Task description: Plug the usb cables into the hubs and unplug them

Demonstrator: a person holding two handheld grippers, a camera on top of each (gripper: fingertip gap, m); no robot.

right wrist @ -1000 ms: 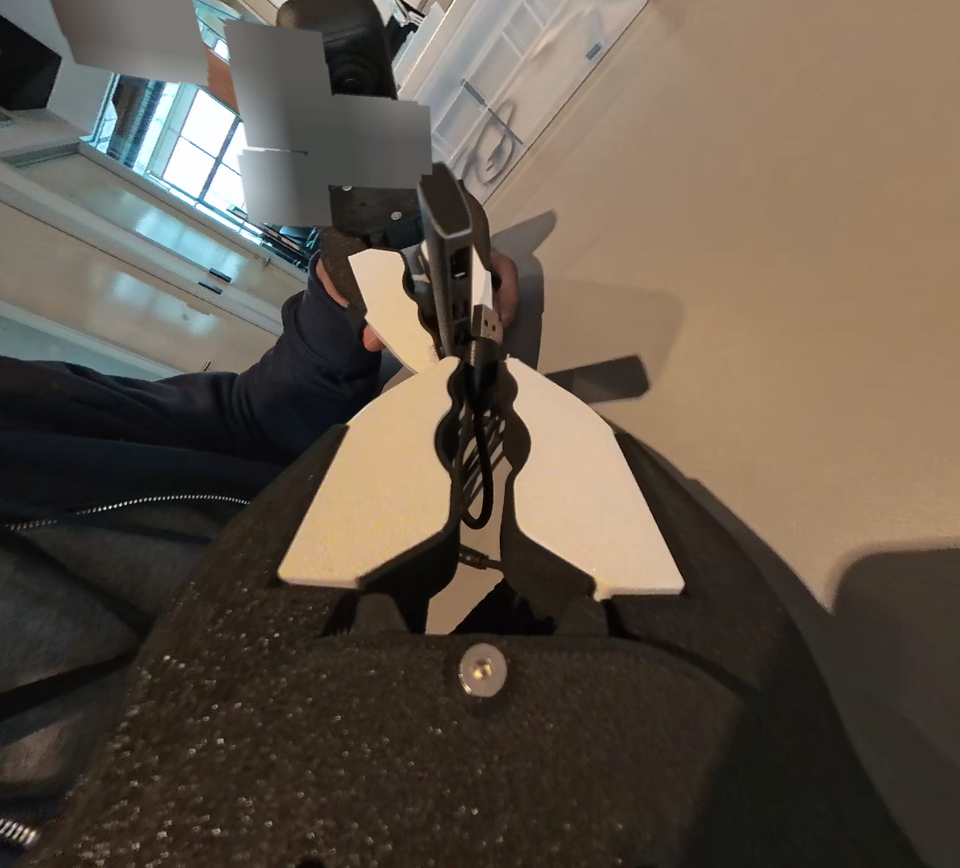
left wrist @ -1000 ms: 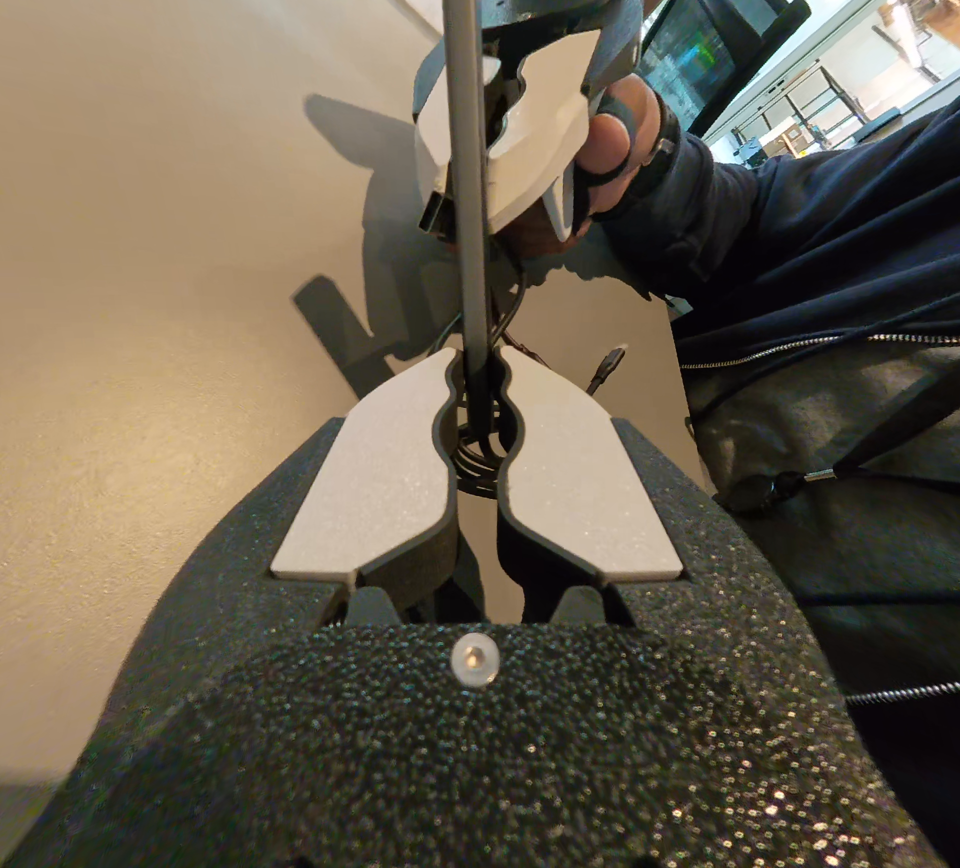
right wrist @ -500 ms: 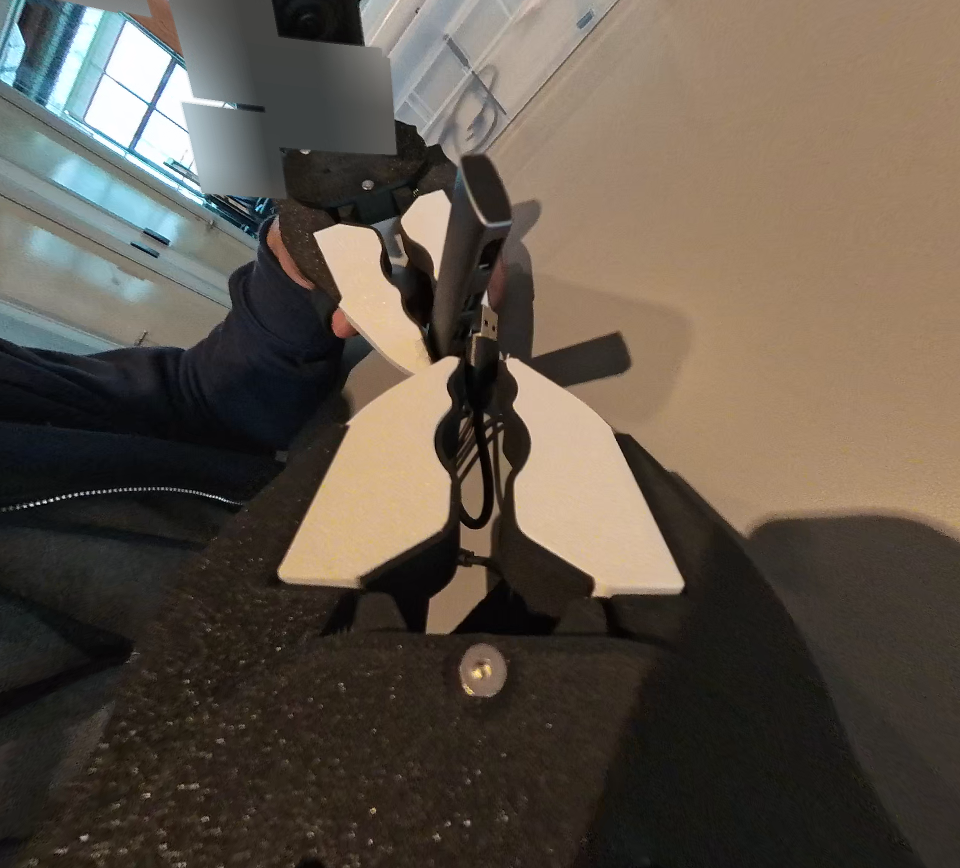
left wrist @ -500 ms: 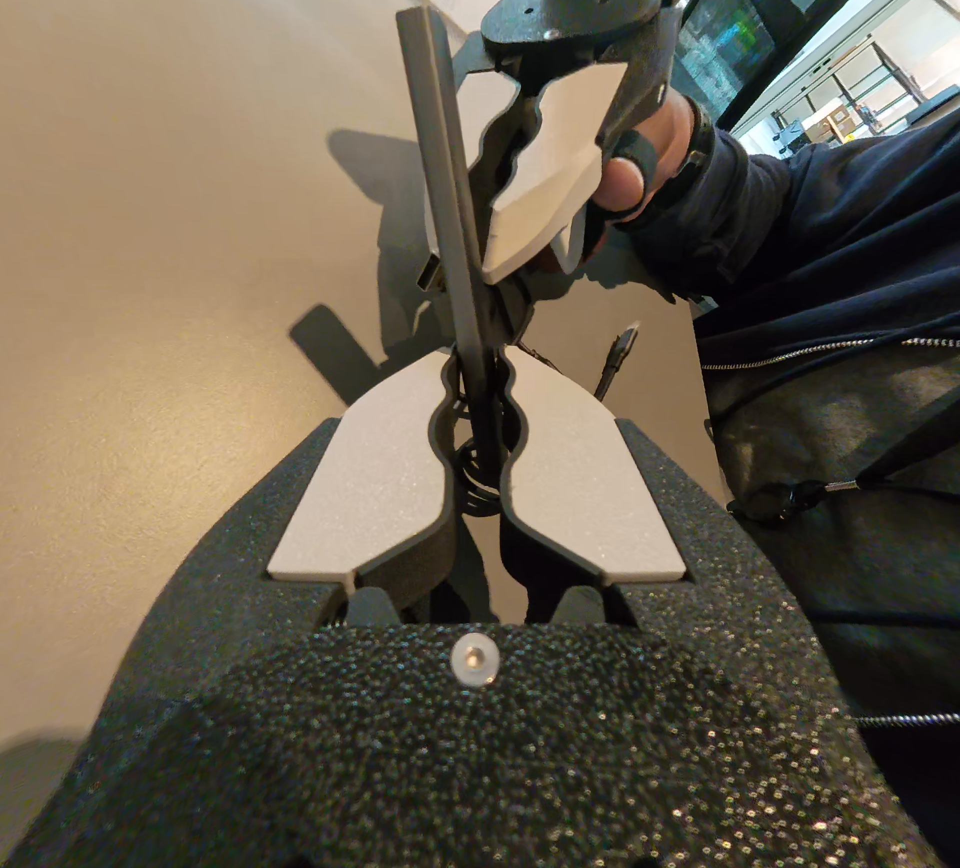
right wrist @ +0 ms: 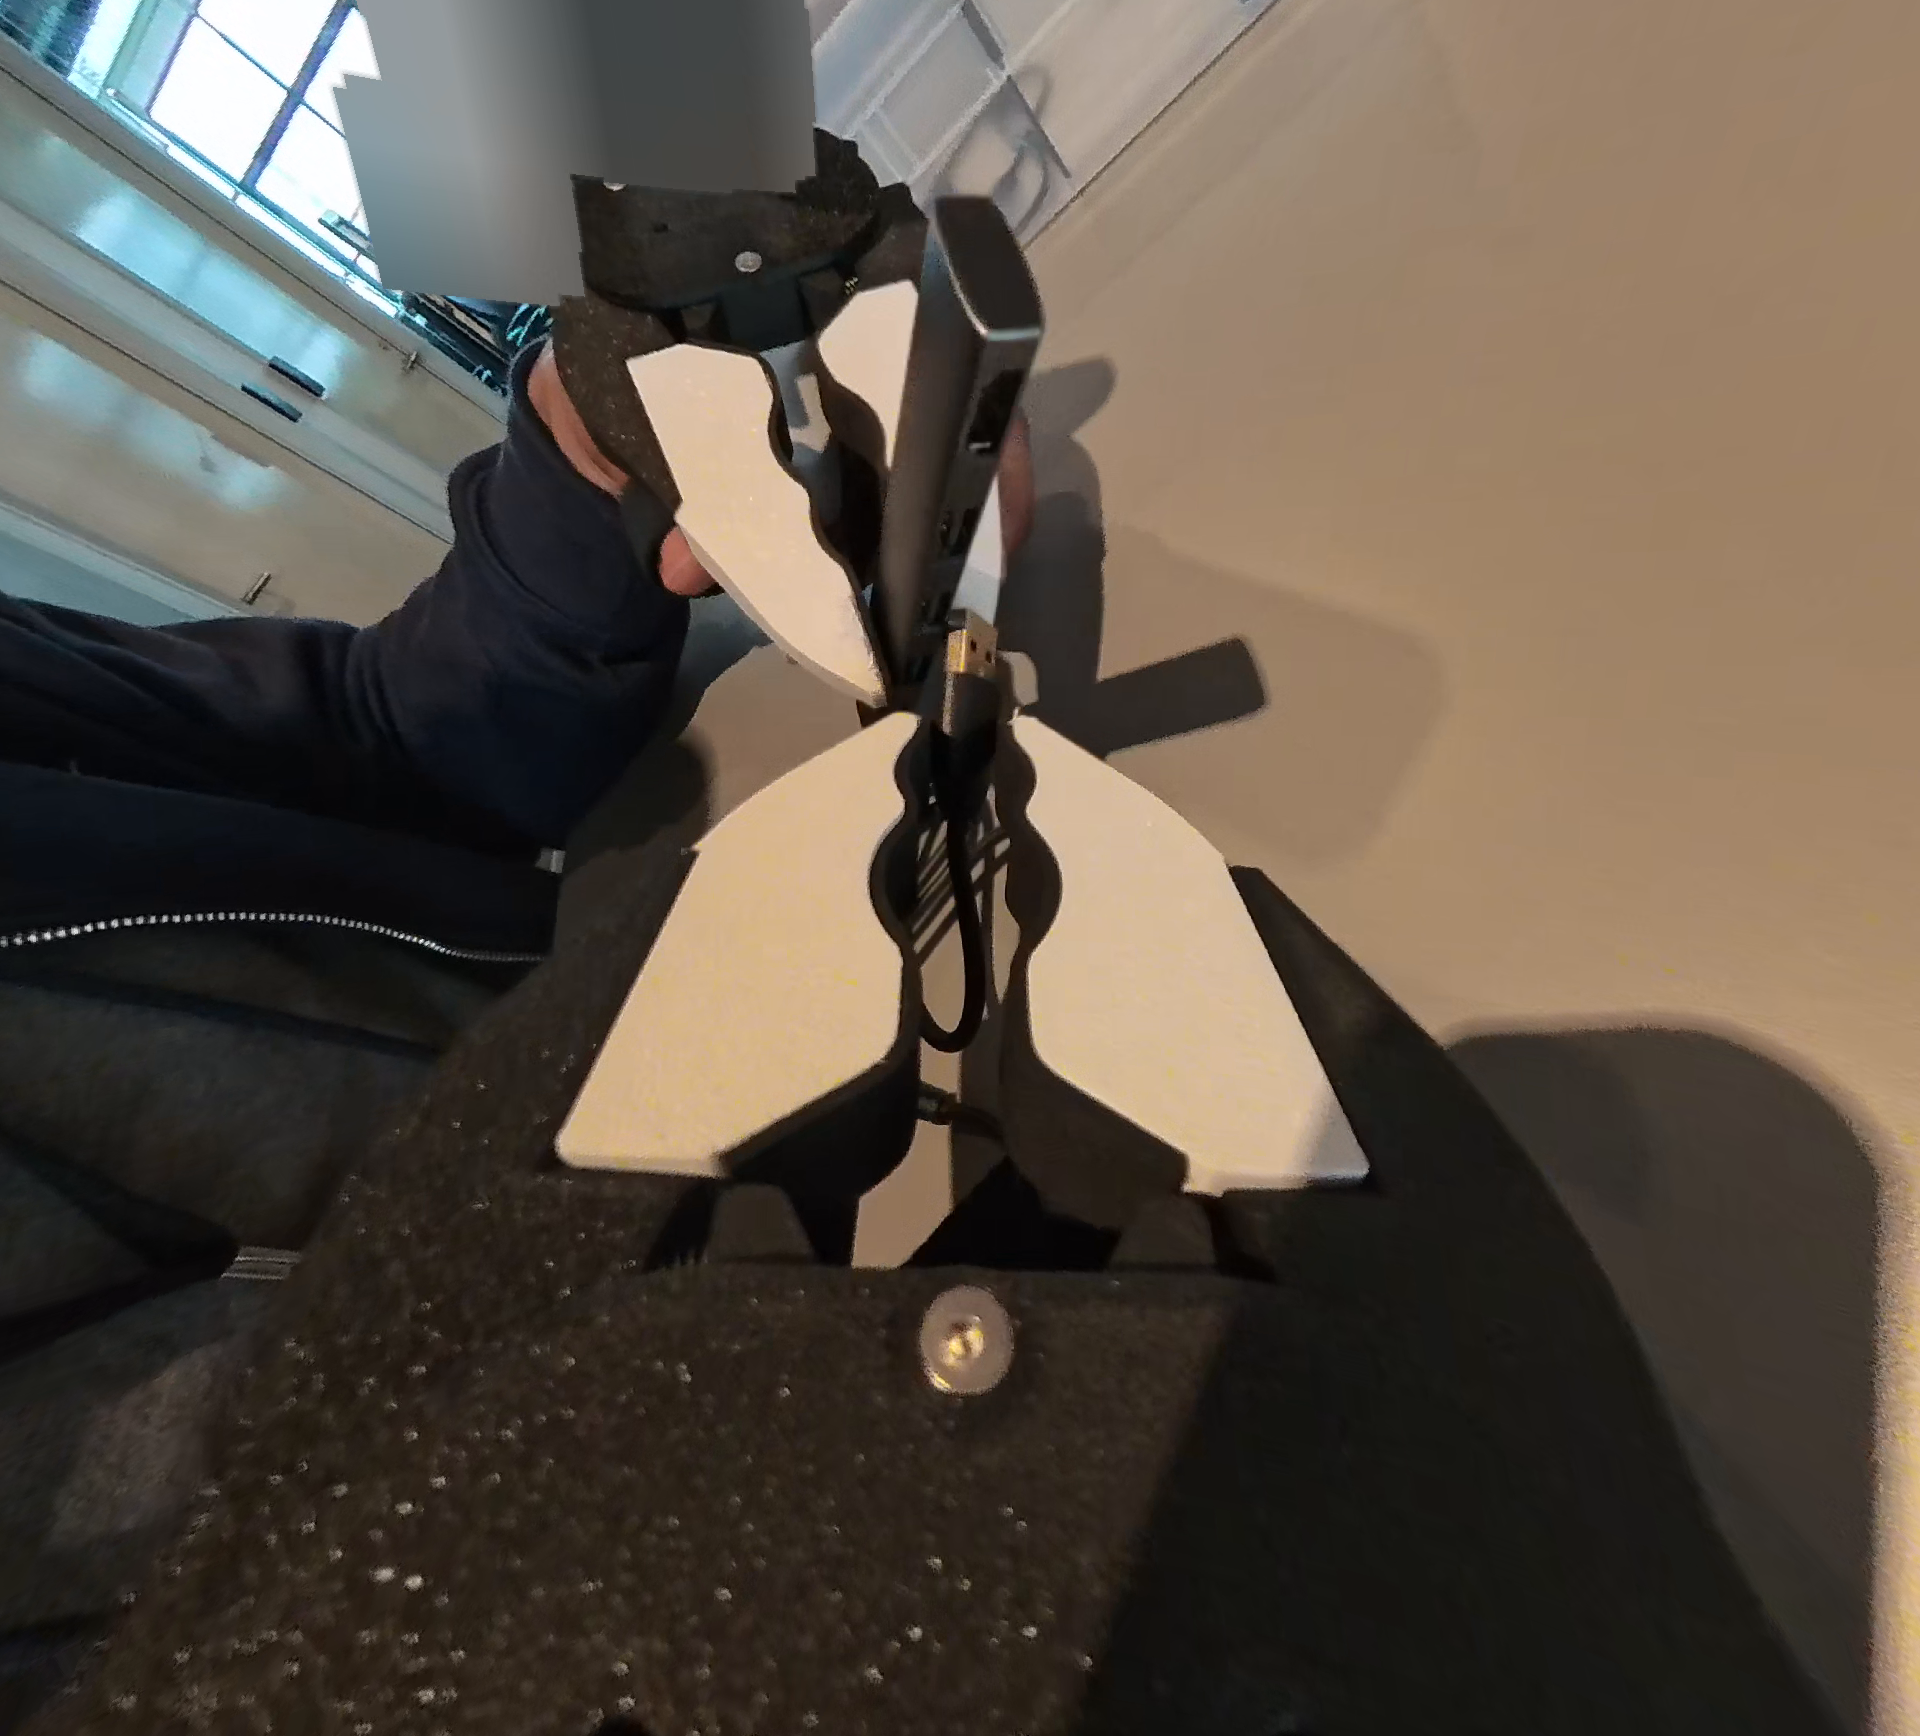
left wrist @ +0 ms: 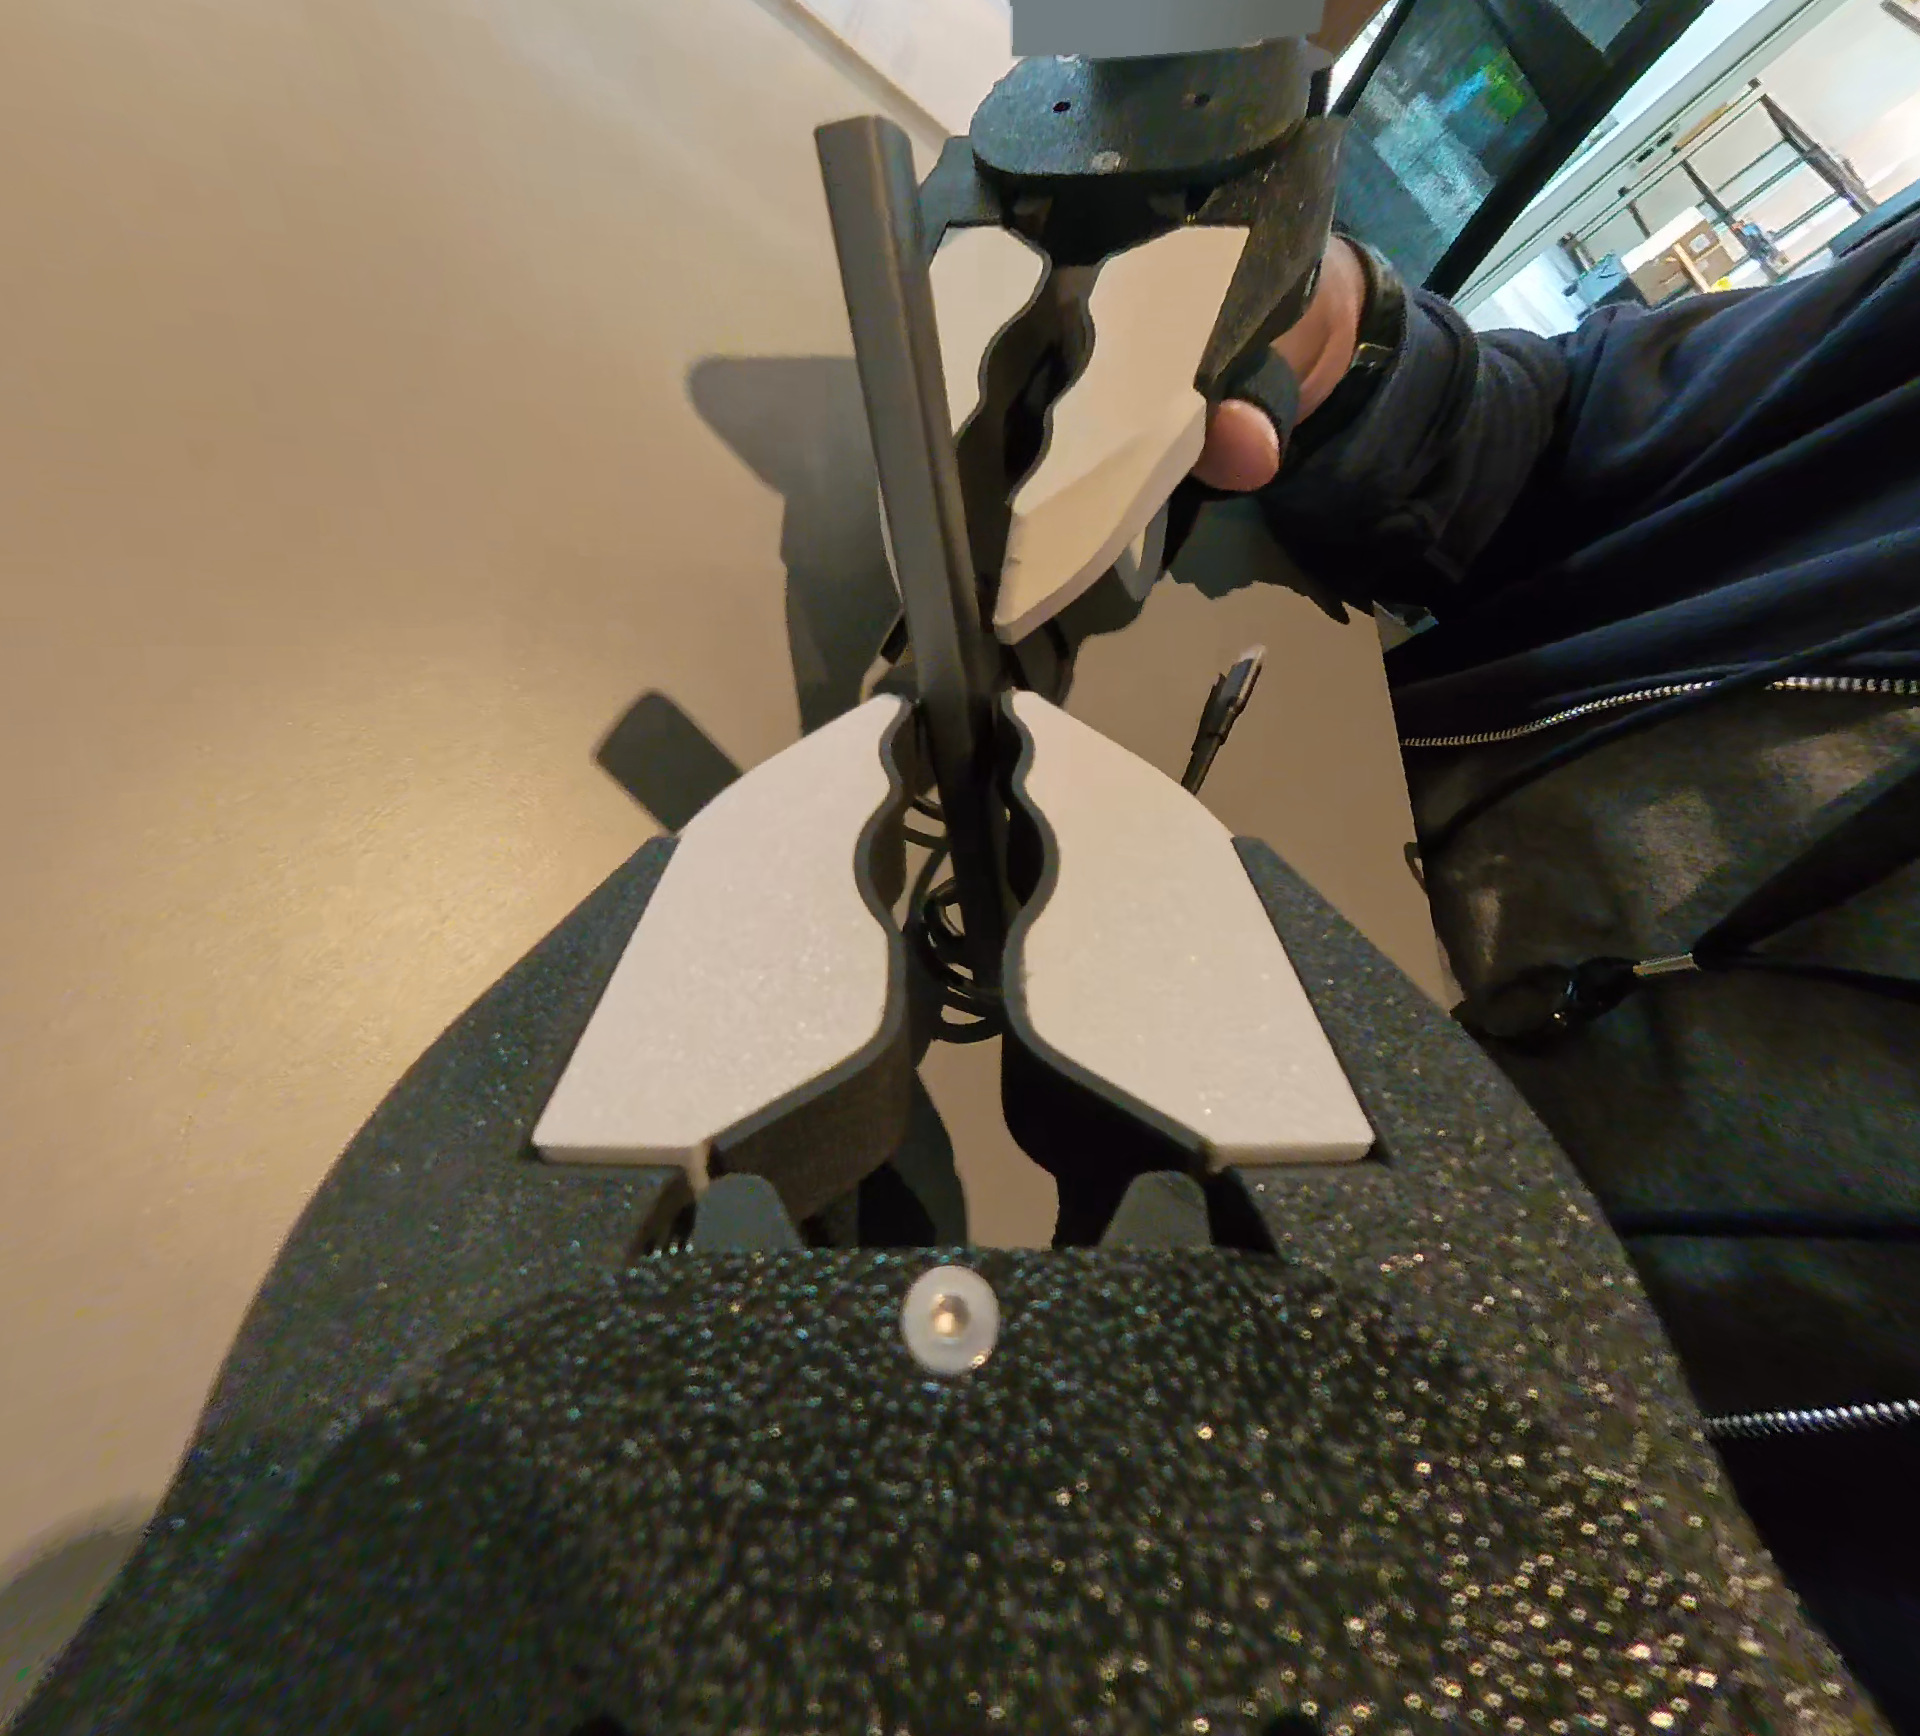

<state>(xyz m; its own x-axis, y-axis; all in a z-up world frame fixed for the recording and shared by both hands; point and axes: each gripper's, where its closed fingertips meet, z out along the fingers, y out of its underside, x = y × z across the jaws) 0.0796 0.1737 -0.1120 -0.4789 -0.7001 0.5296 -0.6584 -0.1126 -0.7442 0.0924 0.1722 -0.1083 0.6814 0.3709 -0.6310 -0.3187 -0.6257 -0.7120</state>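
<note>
Hub (left wrist: 904,439) tilted further; left tongs (left wrist: 956,730) clamp it, right tongs (right wrist: 961,730) clamp plug (right wrist: 968,658).

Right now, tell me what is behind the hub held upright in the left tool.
Behind the hub stands the right tool, clamped on the USB plug. The hub's body covers that plug in the left wrist view; whether it has entered a port cannot be seen.

Left gripper (left wrist: 956,730) is clamping tight on the hub (left wrist: 899,398), fingers nearly meeting. Right gripper (right wrist: 961,730) is pinching the usb cable (right wrist: 961,678), tips facing the left's, almost touching. Both are raised off the surface.
</note>
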